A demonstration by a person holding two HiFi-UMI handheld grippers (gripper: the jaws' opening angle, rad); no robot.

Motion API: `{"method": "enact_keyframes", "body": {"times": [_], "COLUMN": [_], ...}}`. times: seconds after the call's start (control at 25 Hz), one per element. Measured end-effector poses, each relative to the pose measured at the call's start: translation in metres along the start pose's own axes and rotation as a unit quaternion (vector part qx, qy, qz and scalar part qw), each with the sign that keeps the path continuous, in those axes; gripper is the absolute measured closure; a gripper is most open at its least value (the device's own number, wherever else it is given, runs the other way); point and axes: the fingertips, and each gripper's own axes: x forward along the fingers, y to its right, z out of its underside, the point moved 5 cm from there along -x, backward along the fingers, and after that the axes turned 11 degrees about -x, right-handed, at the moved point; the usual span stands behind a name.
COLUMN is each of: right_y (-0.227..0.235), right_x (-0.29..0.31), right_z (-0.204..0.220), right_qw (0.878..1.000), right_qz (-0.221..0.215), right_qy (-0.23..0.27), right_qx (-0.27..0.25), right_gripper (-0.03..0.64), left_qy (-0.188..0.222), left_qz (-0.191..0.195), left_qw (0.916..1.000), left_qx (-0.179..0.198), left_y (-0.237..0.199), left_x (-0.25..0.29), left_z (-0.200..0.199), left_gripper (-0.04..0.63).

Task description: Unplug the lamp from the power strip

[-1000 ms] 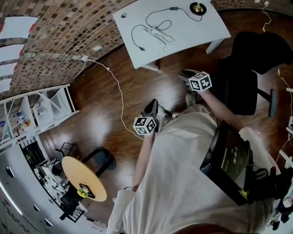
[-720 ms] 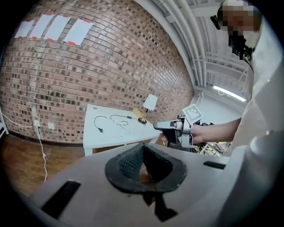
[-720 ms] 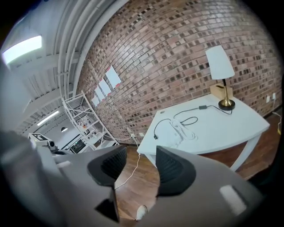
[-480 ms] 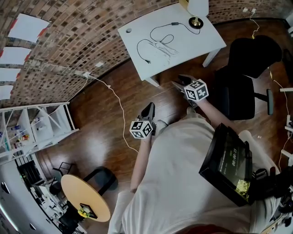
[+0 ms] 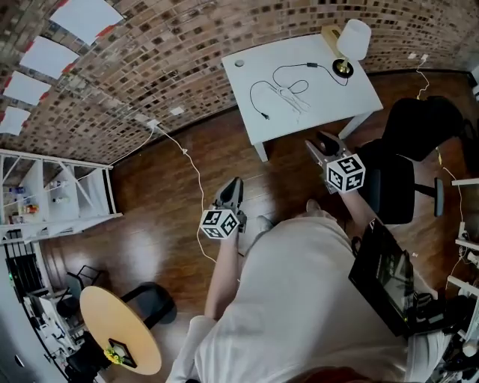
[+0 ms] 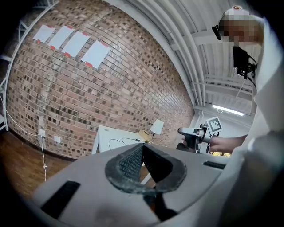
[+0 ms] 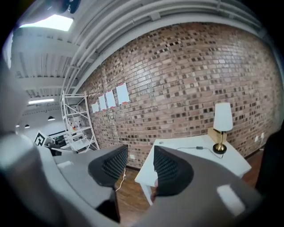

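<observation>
A lamp [image 5: 353,39] with a white shade and brass base stands at the far corner of a white desk [image 5: 251,56], its thin black cord [image 5: 310,65] trailing across the top. Both tools have lifted toward the desk but remain short of it. The left hand-held gripper [image 5: 236,182] is closed and empty. The right hand-held gripper [image 5: 314,142] is open and empty, its jaws having just narrowed slightly. Unplugging seems not yet begun, and no power strip can be made out.

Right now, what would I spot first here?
A white table stands by the brick wall, with a white-shaded lamp on its far right corner and a black cord looping across the top. White paper sheets hang on the wall at upper left, and a round yellow table sits at lower left.
</observation>
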Motion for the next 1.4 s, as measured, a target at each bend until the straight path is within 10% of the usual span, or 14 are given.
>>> {"method": "enact_keyframes", "body": {"times": [0.68,1.4], "right_y": [-0.069,0.001], "right_x": [0.026,0.073], "right_z": [0.037,0.026], "right_qw": [0.999,0.997], "right_qz": [0.053,0.040], "right_qy": [-0.001,-0.063], "right_qx": [0.012,0.022], "right_gripper": [0.472,0.485], "left_qy": [-0.034,-0.055], "left_qz": [-0.013,0.004], "left_qw": [0.9993,0.9983], "left_qx": [0.005,-0.017], "left_y": [-0.080,-0.038], "left_x": [-0.049,0.052], "left_z": [-0.016,-0.029], "left_gripper": [0.592,0.591]}}
